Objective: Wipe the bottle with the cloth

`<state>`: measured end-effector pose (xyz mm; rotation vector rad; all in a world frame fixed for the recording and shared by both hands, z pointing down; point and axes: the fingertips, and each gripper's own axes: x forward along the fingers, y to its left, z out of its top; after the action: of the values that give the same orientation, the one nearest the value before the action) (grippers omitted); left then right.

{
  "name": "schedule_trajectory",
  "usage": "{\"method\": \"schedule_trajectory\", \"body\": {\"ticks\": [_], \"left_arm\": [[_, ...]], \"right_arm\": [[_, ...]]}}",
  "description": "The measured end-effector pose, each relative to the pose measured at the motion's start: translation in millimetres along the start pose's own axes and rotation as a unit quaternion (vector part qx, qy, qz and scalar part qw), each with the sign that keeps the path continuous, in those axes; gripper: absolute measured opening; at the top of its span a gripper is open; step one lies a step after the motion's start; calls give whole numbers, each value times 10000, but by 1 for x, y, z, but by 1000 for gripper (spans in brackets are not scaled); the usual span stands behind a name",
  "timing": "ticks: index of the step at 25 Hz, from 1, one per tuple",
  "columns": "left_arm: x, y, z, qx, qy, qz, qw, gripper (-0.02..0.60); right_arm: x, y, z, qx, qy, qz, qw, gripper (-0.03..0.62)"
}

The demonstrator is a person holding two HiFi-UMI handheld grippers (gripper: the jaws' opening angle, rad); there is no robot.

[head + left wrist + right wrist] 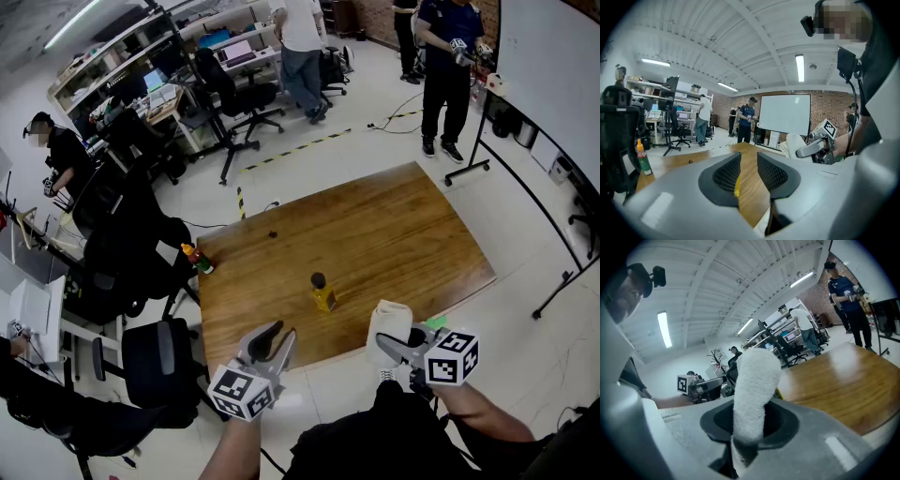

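A small yellow bottle (323, 294) with a dark cap stands upright near the front of the wooden table (394, 234). My left gripper (278, 334) hovers off the table's front edge, short of the bottle, open and holding nothing. In the left gripper view a sliver of the yellow bottle (737, 185) shows through the gap of that gripper (749, 165). My right gripper (384, 343) is shut on a white cloth (387, 321), right of the bottle and apart from it. In the right gripper view the cloth (753, 380) sticks up from between that gripper's (750, 427) jaws.
A red and green sauce bottle (198, 259) stands at the table's left corner. Black office chairs (159, 361) crowd the table's left side. A whiteboard on a wheeled stand (548, 75) is at the far right. People stand at the back of the room.
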<state>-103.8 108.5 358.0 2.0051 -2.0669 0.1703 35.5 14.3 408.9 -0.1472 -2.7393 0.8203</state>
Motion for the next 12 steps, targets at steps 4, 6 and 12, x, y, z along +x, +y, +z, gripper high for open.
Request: {"method": "schedule_trajectory", "body": {"ticks": [4, 6, 12], "left_arm": [[68, -6, 7, 250, 123, -193, 9994, 147], [93, 1, 2, 451, 323, -225, 9982, 172], [137, 17, -17, 903, 1015, -549, 9892, 235]], "right_arm": [[-11, -47, 32, -138, 318, 46, 9994, 77], [-3, -64, 43, -191, 427, 186, 9987, 77], [22, -96, 54, -129, 660, 478, 9966, 77]]}}
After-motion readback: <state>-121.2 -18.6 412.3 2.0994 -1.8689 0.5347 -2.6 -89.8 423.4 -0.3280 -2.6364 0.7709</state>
